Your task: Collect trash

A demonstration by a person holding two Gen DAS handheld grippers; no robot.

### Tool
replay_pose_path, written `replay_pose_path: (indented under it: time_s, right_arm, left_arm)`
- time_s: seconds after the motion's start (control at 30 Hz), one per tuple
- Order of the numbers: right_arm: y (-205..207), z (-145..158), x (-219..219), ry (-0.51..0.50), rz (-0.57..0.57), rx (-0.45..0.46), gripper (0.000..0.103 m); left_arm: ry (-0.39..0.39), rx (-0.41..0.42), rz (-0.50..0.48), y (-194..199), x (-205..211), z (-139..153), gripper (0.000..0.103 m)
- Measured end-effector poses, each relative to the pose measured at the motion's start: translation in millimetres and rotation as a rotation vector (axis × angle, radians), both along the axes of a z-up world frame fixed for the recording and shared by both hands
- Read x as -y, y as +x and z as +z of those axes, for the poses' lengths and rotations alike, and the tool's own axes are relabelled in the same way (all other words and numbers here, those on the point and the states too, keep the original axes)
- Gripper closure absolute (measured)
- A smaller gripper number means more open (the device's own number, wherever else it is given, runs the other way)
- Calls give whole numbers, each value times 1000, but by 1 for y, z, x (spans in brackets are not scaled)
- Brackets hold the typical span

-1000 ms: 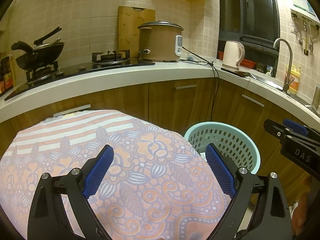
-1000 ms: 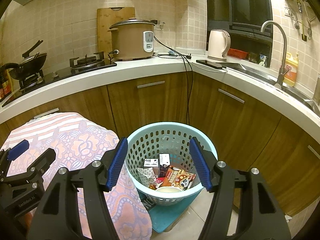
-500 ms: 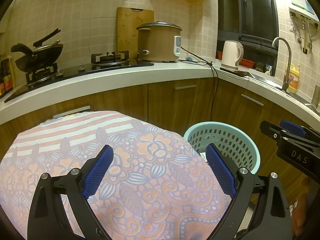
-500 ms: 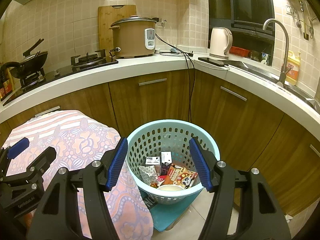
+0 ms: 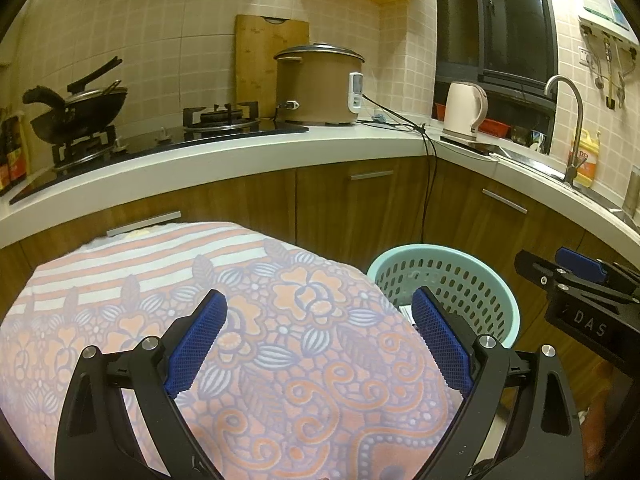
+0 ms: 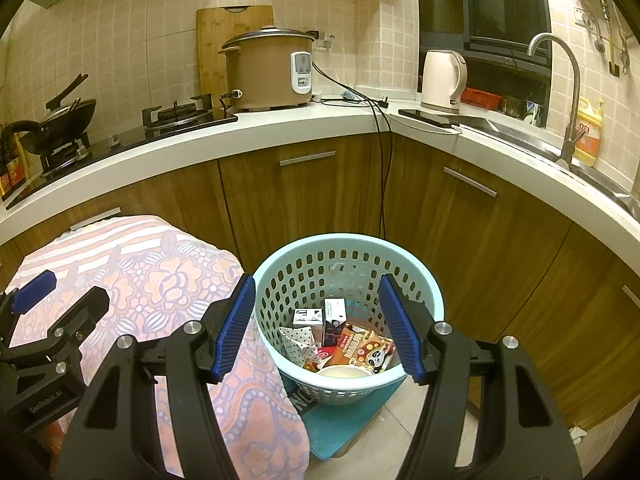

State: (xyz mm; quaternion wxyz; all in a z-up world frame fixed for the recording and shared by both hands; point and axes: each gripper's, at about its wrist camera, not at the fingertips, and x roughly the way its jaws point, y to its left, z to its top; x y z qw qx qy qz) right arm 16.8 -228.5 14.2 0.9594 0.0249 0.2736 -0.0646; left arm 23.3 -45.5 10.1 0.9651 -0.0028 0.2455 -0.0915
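A light teal perforated basket (image 6: pixel 432 300) stands on the floor by the wooden cabinets; it also shows in the left wrist view (image 5: pixel 508 300). Inside lie several pieces of trash: small cartons (image 6: pixel 334 312), a panda-print snack packet (image 6: pixel 366 350), a dotted wrapper (image 6: pixel 296 340) and a white bowl (image 6: pixel 344 371). My right gripper (image 6: pixel 316 324) is open and empty, held above the basket mouth. My left gripper (image 5: pixel 320 340) is open and empty above the floral cloth (image 5: pixel 280 340) on the table left of the basket.
The cloth-covered table (image 6: pixel 152 280) abuts the basket's left side. A teal mat (image 6: pixel 344 420) lies under the basket. The counter (image 6: pixel 280 128) carries a rice cooker (image 6: pixel 268 68), kettle (image 6: pixel 442 76), stove with wok (image 6: pixel 52 120) and sink tap (image 6: pixel 560 80). A cable (image 6: pixel 382 176) hangs down the cabinet.
Both views have shifted slightly: the grippers rose and pulled back a little. The basket contents show more fully in the right wrist view. Both grippers stay open and empty.
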Motion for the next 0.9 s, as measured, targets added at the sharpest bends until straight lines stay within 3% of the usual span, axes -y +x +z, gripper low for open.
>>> replay_pose_path:
  time_s: [0.9]
  right_arm:
    - [2,0,0,-2,-2,2,43]
  left_arm:
    - [-1,2,-1,-1,1,1,12]
